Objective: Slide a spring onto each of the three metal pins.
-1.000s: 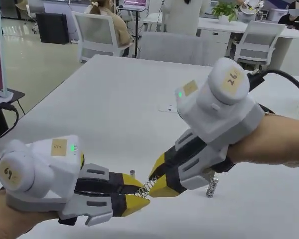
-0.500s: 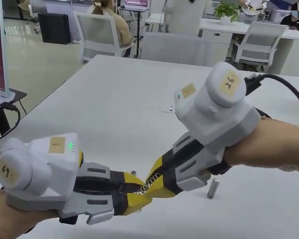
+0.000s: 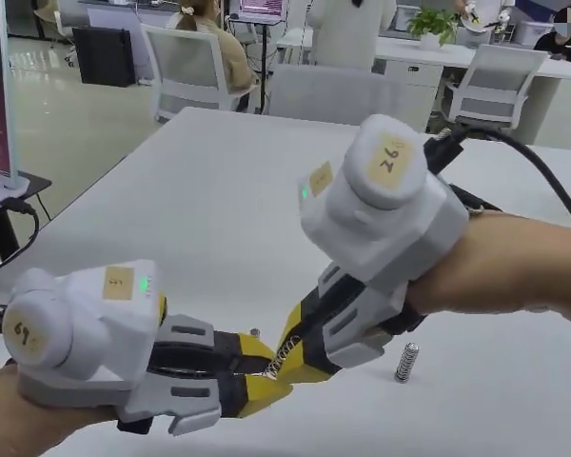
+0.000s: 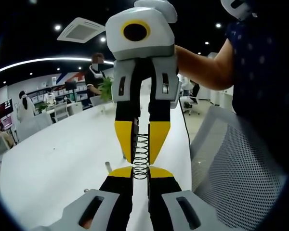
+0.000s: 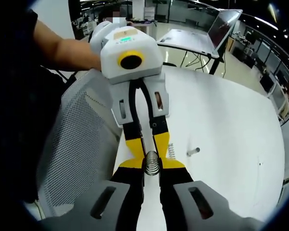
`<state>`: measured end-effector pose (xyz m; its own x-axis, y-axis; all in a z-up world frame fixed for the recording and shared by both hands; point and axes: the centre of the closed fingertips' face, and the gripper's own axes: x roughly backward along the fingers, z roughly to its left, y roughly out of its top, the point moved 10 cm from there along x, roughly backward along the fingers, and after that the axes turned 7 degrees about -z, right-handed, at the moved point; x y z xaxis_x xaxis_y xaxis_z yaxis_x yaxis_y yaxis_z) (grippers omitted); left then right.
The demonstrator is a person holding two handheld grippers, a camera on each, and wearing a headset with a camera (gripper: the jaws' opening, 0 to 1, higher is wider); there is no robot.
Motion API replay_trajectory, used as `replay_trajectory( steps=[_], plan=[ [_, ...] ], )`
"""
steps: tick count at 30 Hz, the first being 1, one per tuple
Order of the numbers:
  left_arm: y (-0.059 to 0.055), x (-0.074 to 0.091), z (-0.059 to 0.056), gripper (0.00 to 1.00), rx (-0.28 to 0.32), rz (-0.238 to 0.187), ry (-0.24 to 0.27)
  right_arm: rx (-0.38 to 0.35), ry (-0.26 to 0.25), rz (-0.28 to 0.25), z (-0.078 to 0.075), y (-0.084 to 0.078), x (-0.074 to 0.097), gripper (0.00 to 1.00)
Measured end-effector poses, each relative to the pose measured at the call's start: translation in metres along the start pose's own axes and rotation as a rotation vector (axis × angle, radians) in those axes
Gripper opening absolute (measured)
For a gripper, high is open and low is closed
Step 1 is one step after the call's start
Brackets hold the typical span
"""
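Your left gripper (image 4: pixel 140 172) has its jaws nearly together, clamped on the near end of the spring (image 4: pixel 140 155). Your right gripper (image 5: pixel 152 166) has its jaws narrowly apart, pinching the same spring from the other end, held off the table (image 3: pixel 219 209). A bare pin (image 3: pixel 254 333) stands just behind the tips. A second spring (image 3: pixel 406 362) stands upright to the right. Since a second ago, your right gripper has moved in and covers most of the spring.

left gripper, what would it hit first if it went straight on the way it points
Likely the right gripper, whose yellow tips face it head-on along the spring that both hold; the gap looks short.
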<state>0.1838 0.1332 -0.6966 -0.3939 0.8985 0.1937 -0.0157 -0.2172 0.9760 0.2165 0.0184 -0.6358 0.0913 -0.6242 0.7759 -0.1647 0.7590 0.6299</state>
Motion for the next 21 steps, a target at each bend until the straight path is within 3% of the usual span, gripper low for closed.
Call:
replay_trajectory(
  steps=[10,21],
  plan=[
    [-0.0016,0.0007,0.0006,0.04,0.013,0.002,0.002,0.025,0.012,0.034,-0.0021,0.0026,-0.002,0.08],
    [-0.006,0.0039,0.0021,0.13,0.041,0.009,0.016,0.03,0.0,0.054,-0.0071,0.001,0.0,0.08]
  ],
)
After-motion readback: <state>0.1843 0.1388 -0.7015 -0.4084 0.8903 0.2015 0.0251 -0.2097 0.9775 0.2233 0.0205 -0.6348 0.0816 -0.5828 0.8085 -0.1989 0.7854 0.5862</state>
